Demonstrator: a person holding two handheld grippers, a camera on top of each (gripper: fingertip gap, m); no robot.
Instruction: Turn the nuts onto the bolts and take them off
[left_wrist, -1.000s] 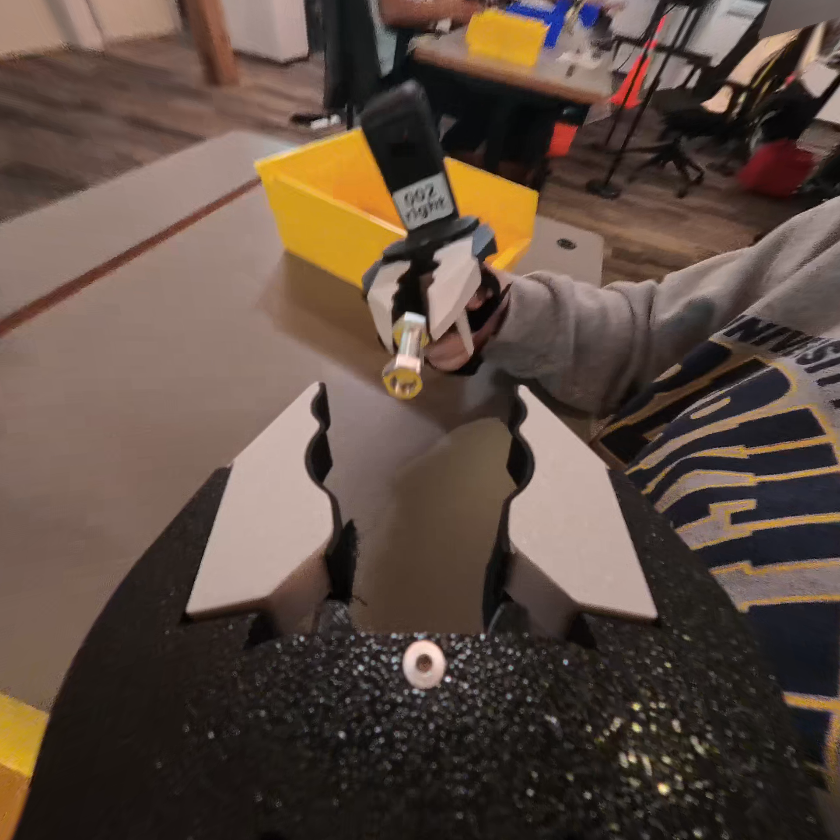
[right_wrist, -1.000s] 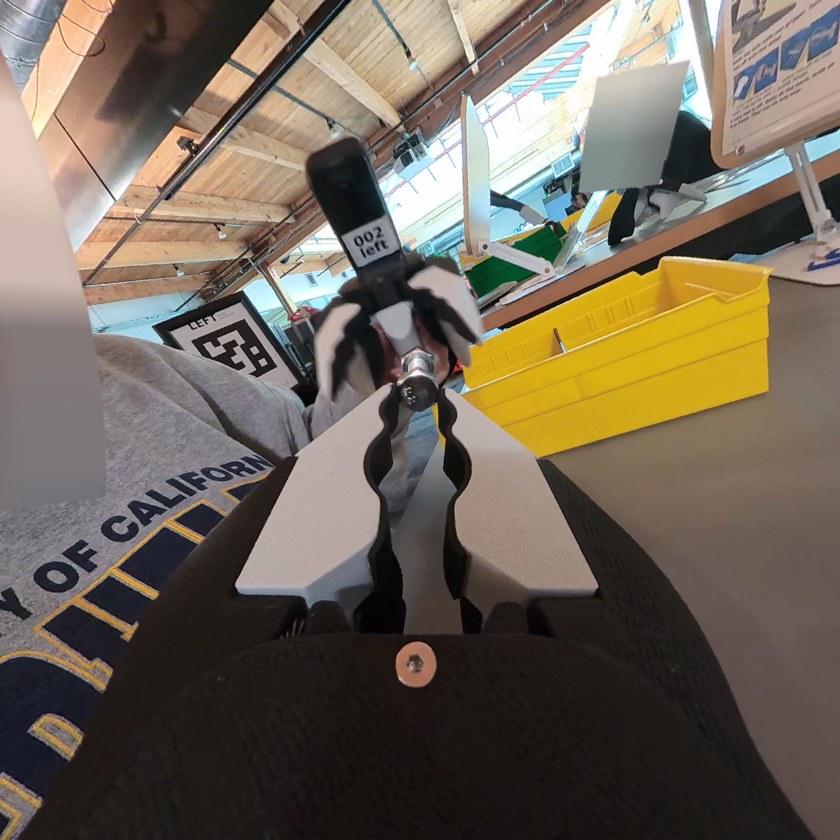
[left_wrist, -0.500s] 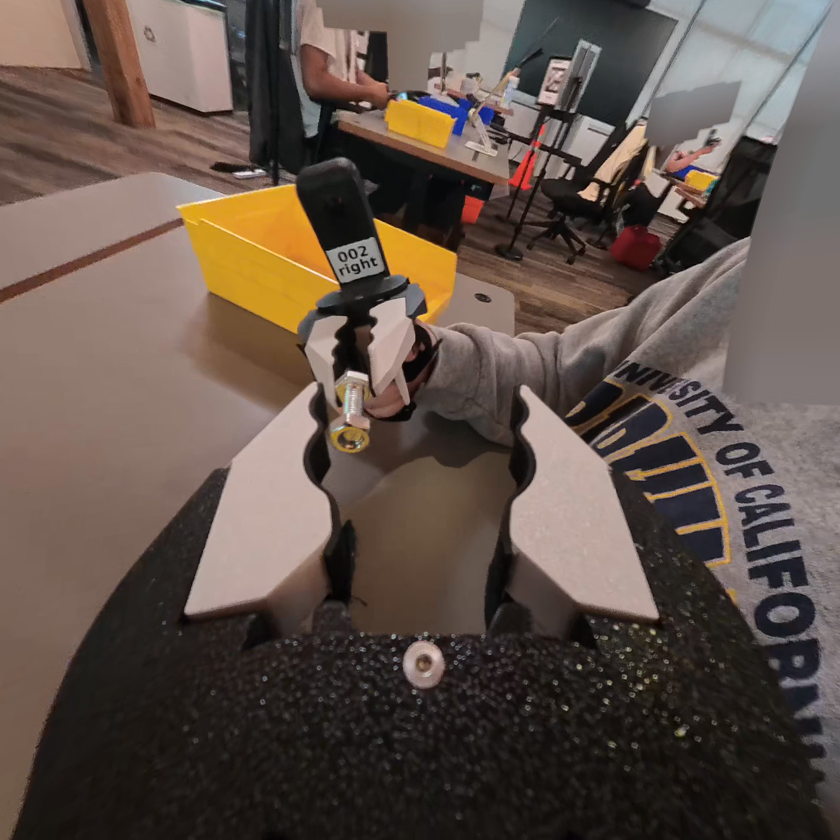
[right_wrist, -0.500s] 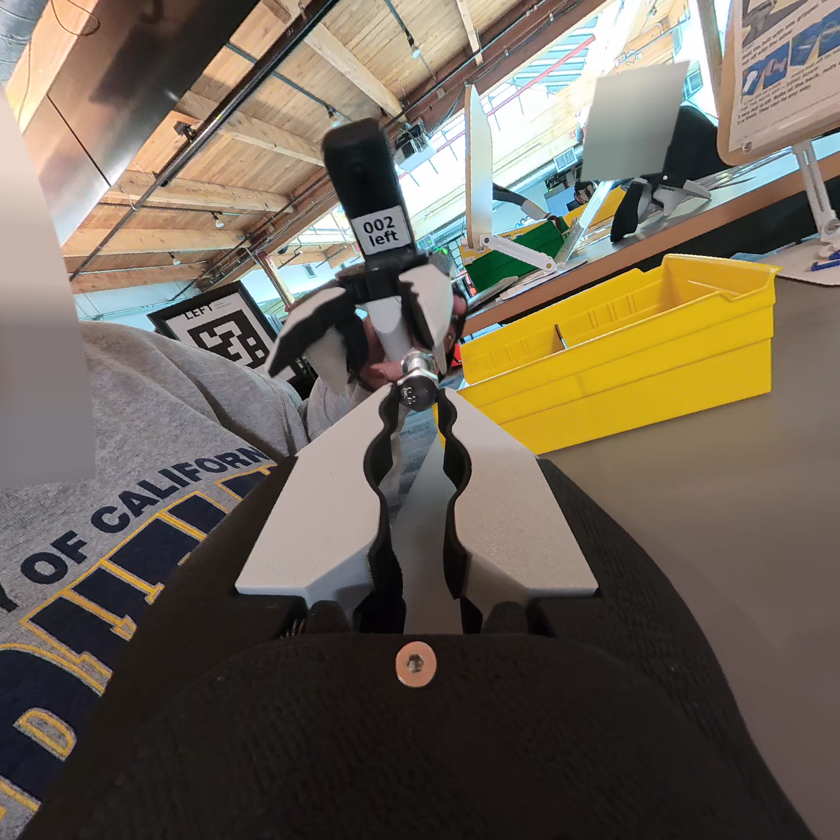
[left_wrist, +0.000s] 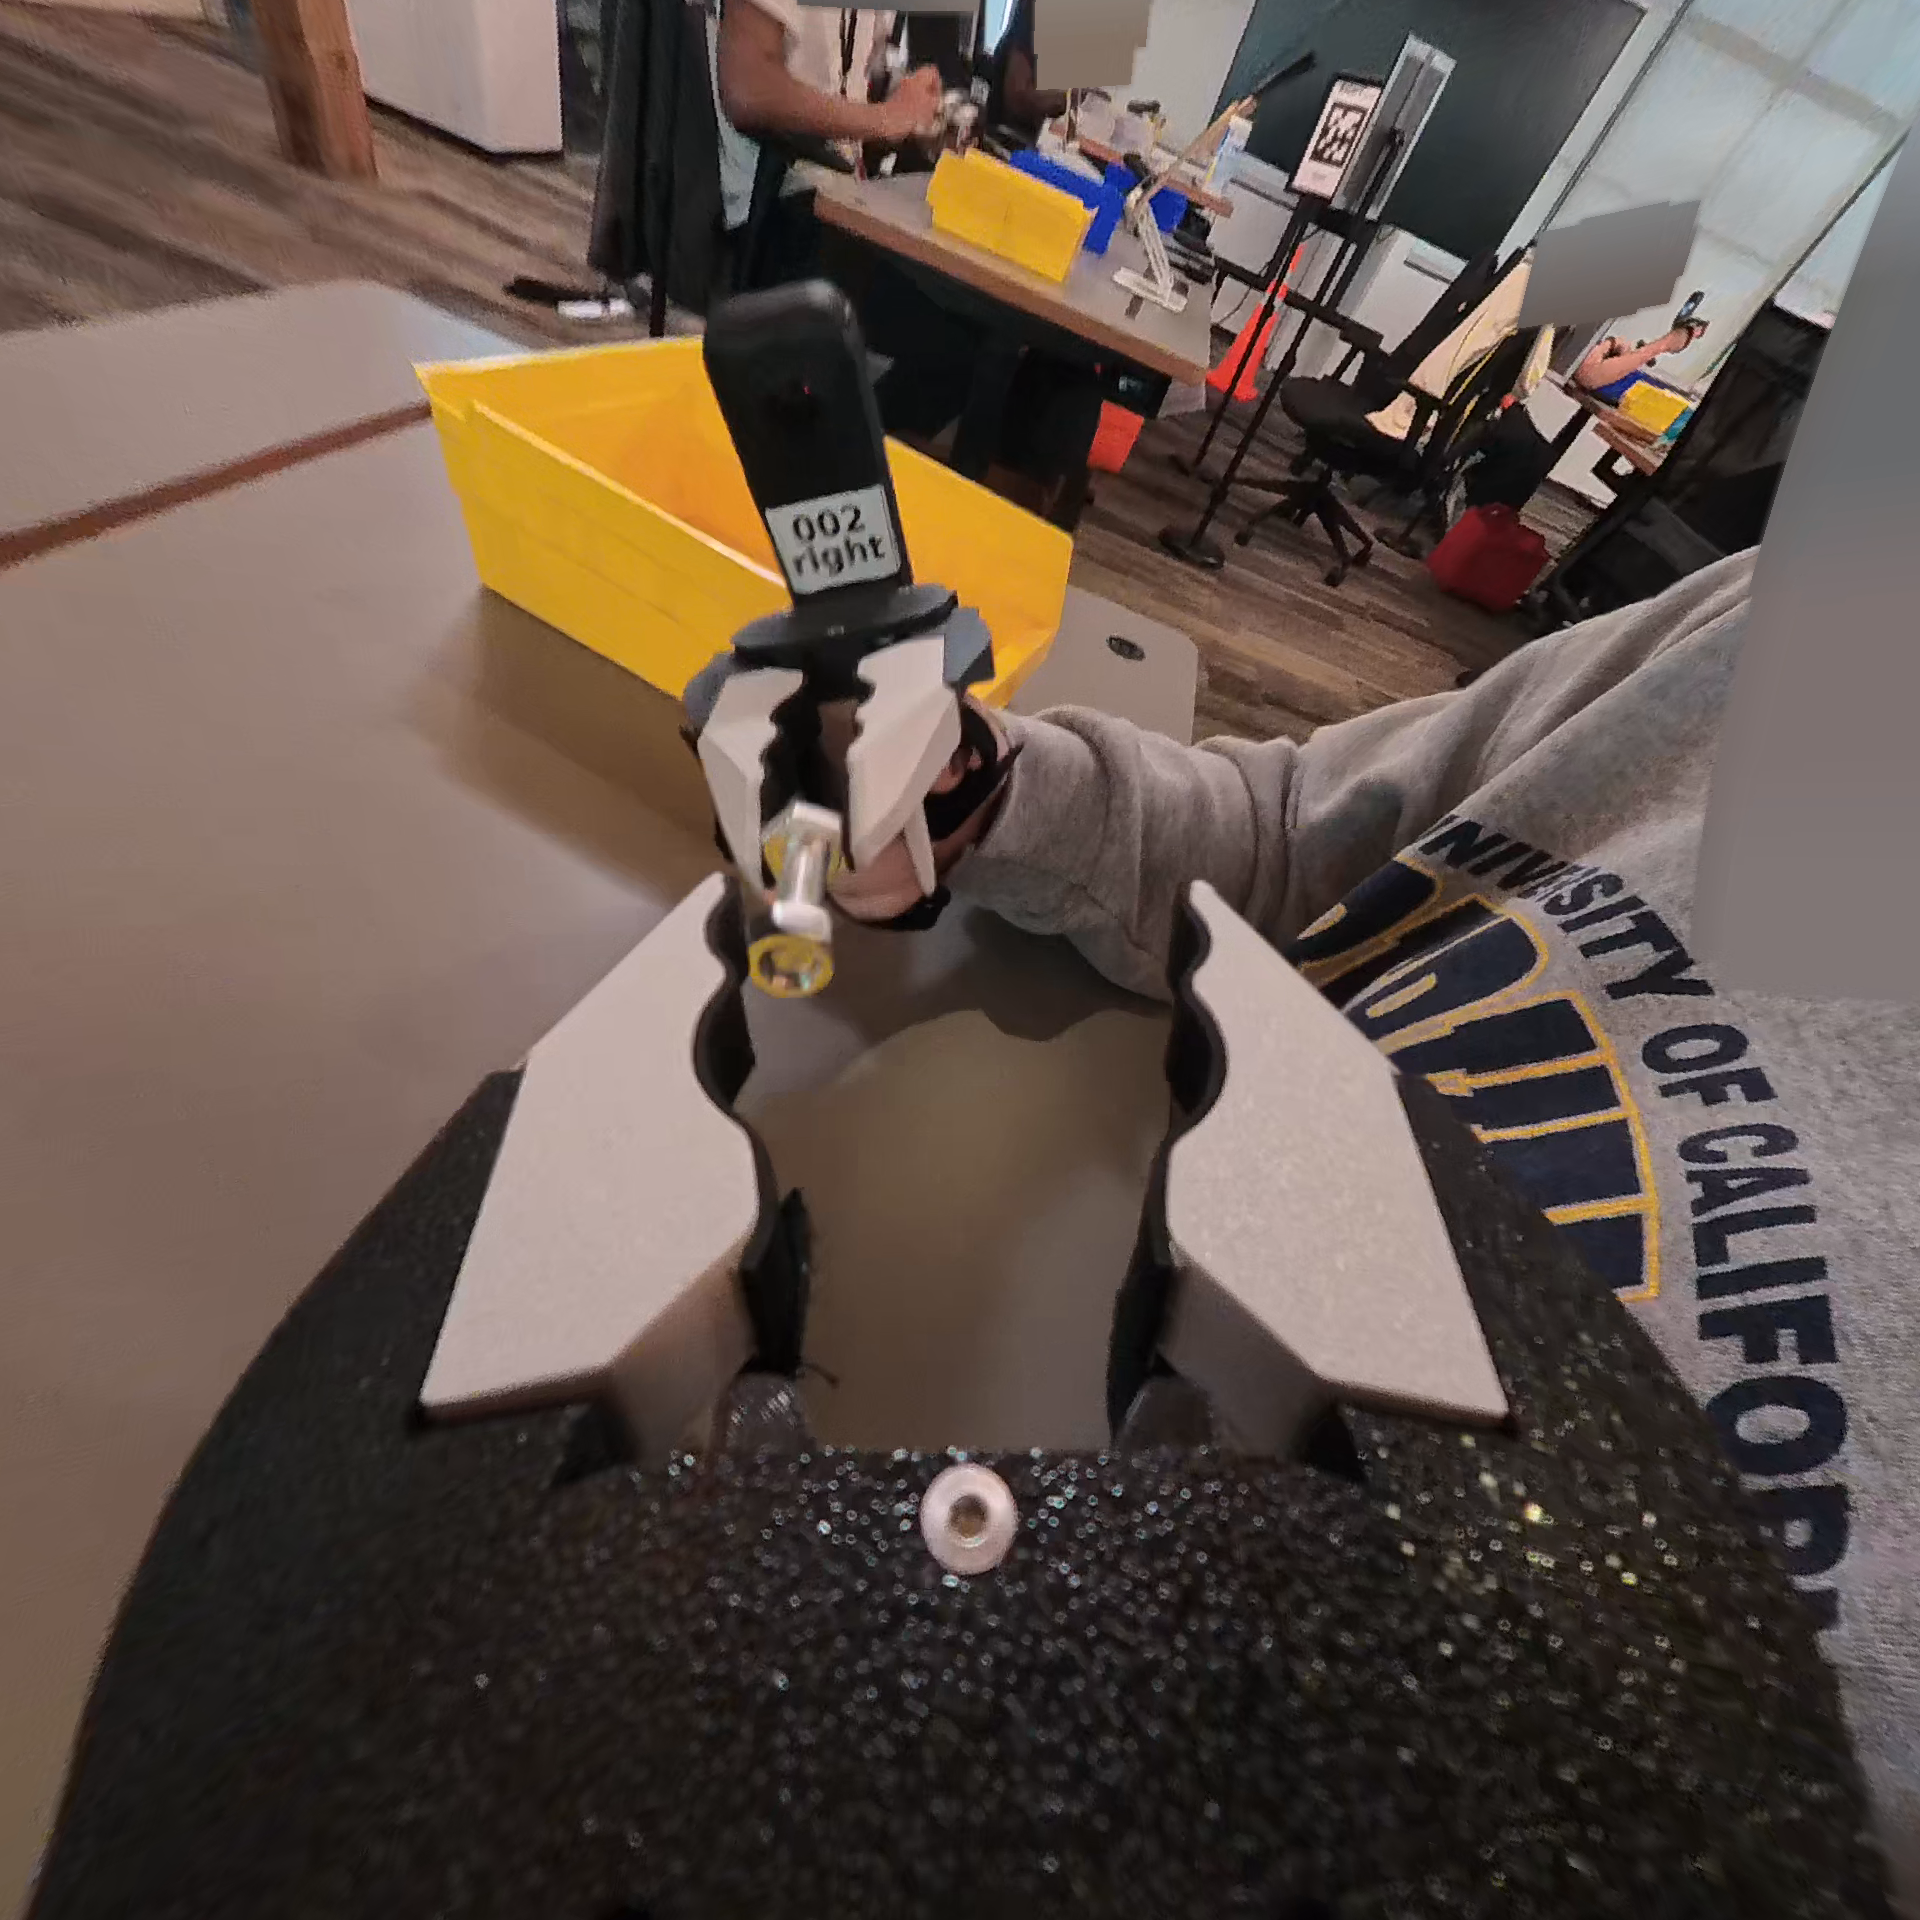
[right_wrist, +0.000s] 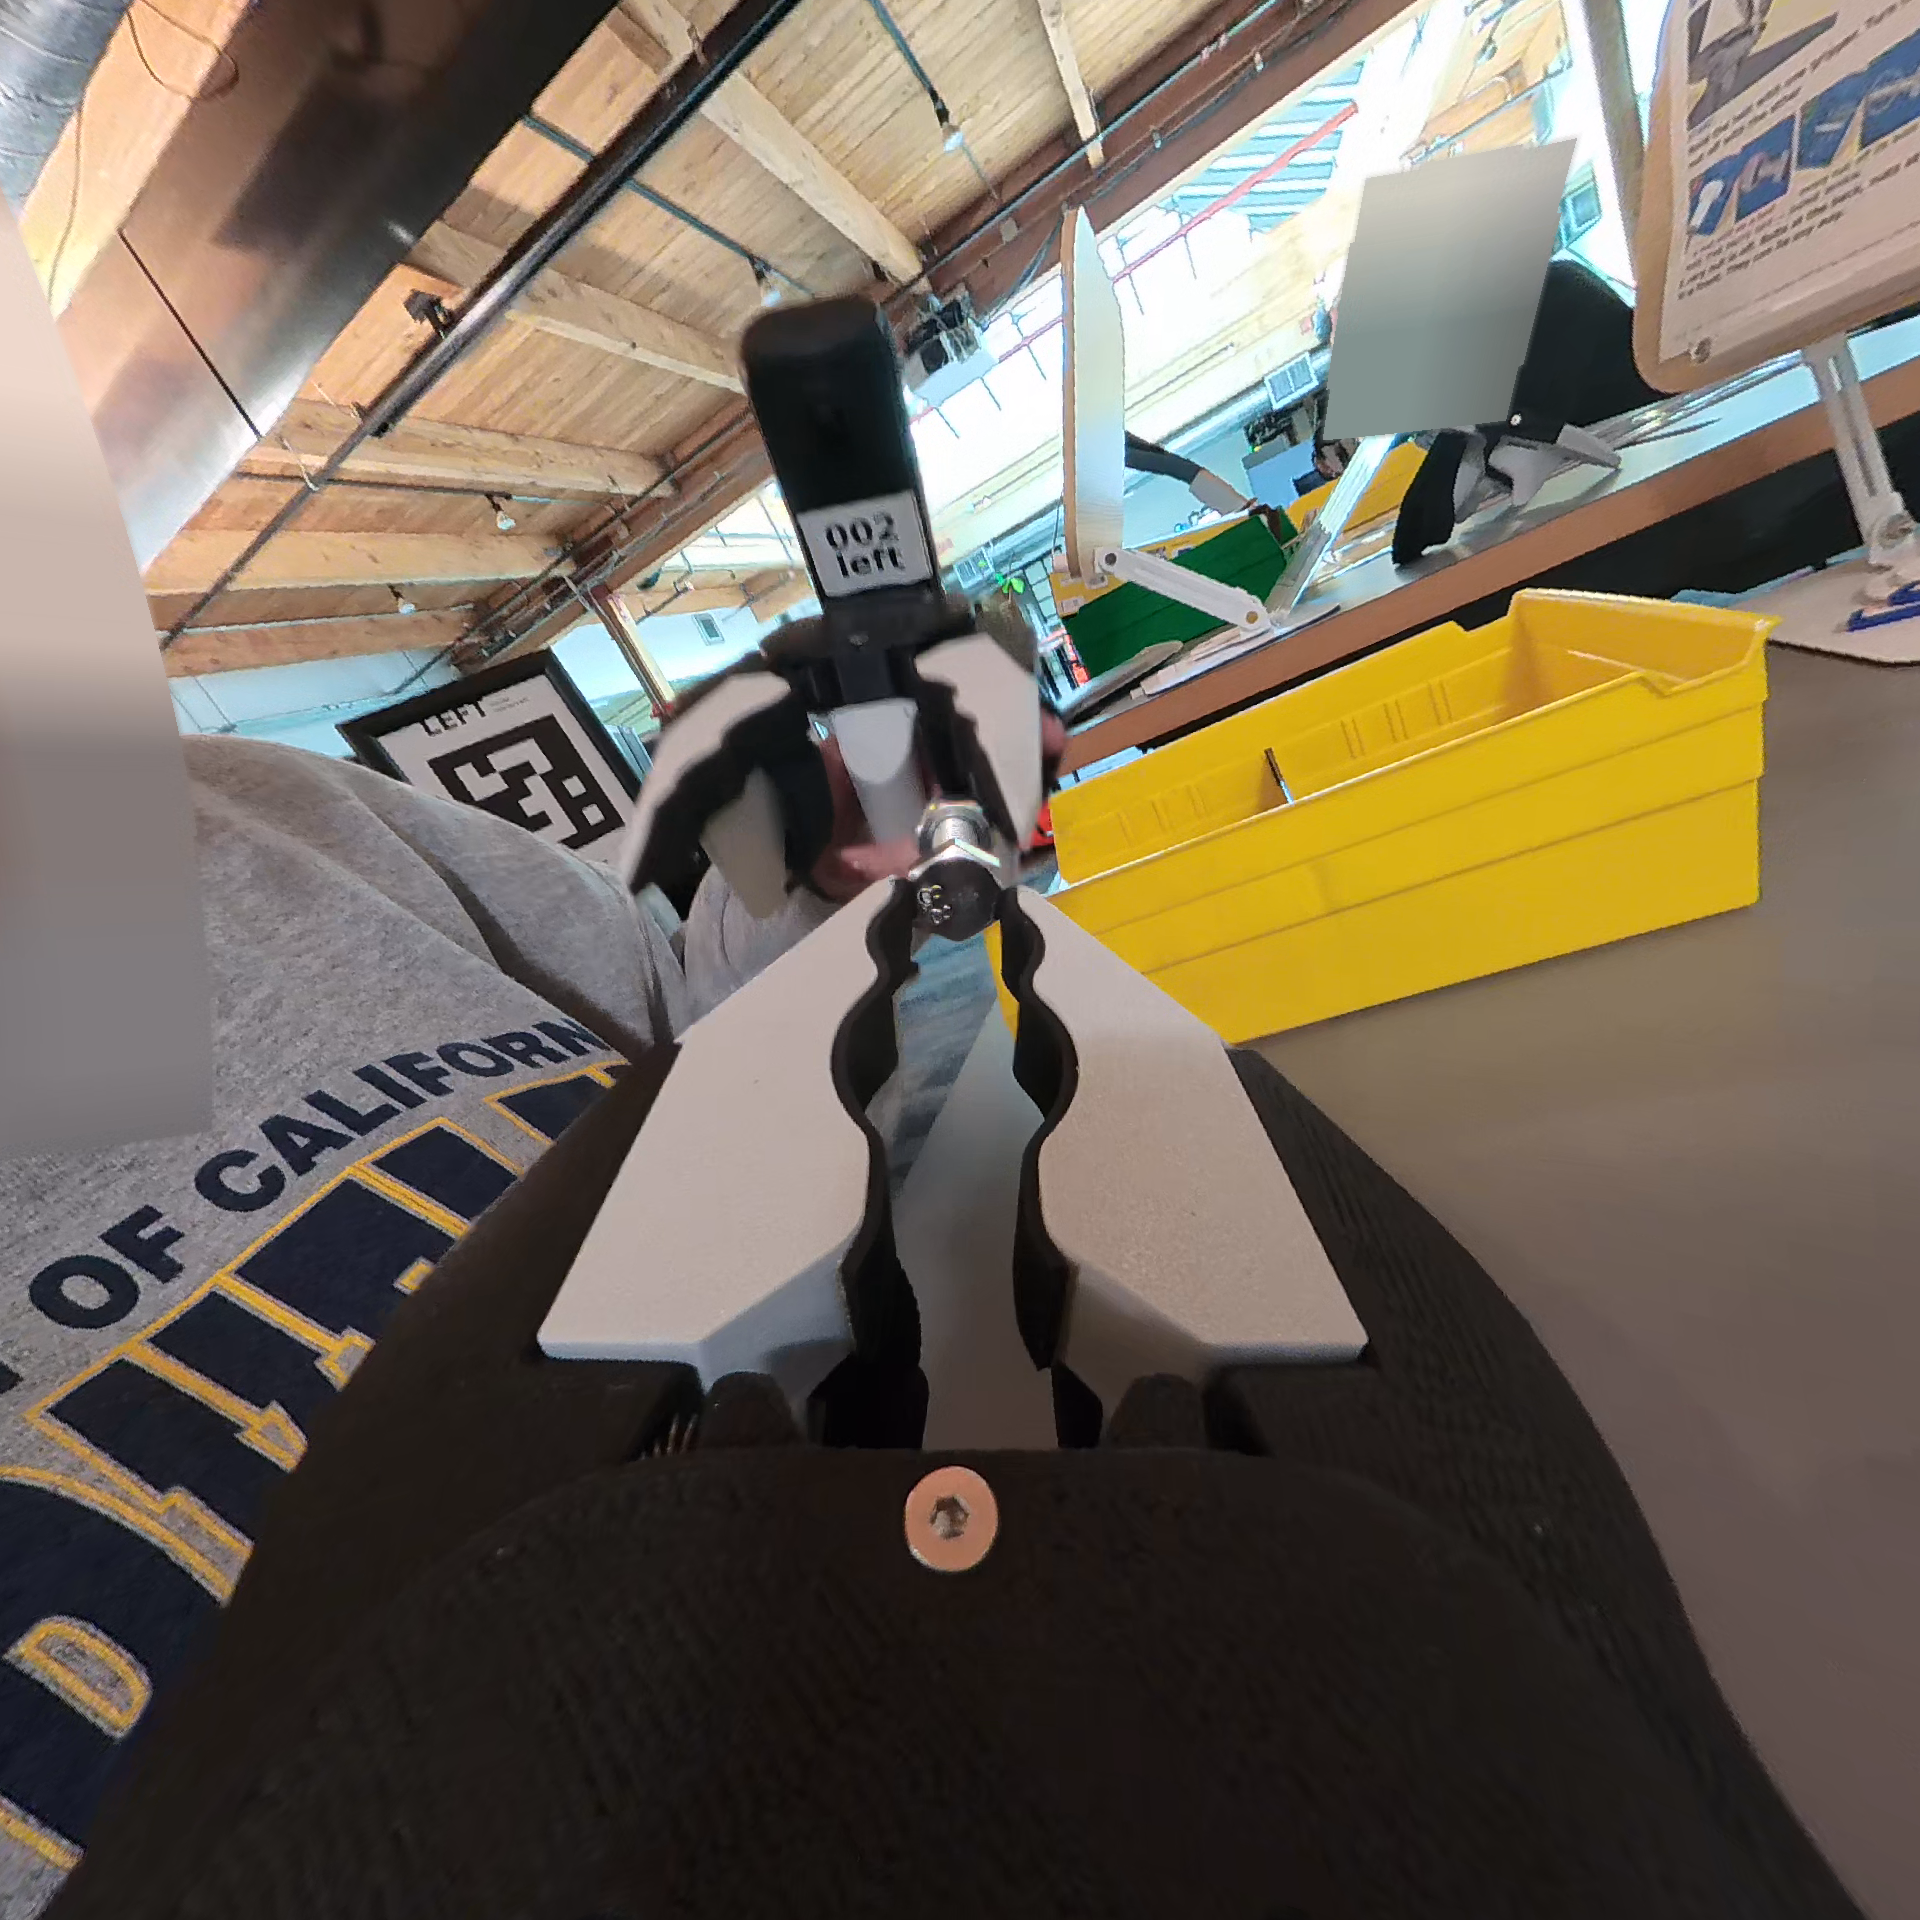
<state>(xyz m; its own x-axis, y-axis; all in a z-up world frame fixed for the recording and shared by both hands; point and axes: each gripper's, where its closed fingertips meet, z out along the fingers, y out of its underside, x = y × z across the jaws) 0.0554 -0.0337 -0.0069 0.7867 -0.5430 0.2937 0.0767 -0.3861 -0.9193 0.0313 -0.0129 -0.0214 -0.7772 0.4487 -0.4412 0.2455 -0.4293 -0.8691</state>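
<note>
My right gripper (right_wrist: 951, 916) is shut on the head of a silver bolt (right_wrist: 948, 896) and holds it above the brown table (right_wrist: 1579, 1299). The shaft points away, toward my left gripper (right_wrist: 831, 831), with a nut (right_wrist: 958, 831) on it. In the left wrist view the right gripper (left_wrist: 805, 831) holds the bolt (left_wrist: 802, 883) out toward me. The yellowish nut (left_wrist: 790, 966) sits at the near end. My left gripper (left_wrist: 951, 914) is open wide and empty. The nut hangs just beside the tip of its left finger (left_wrist: 623, 1122), not gripped.
A yellow bin (left_wrist: 582, 499) stands on the table behind the right gripper; it also shows in the right wrist view (right_wrist: 1403, 873). The person's grey sleeve (left_wrist: 1299, 790) and sweatshirt lie to the right. Other tables, chairs and people are far behind.
The left gripper has tilted and come closer to the bolt, so the nut end went from ahead of its jaws to beside its left finger. It stays open. The right gripper keeps its hold.
</note>
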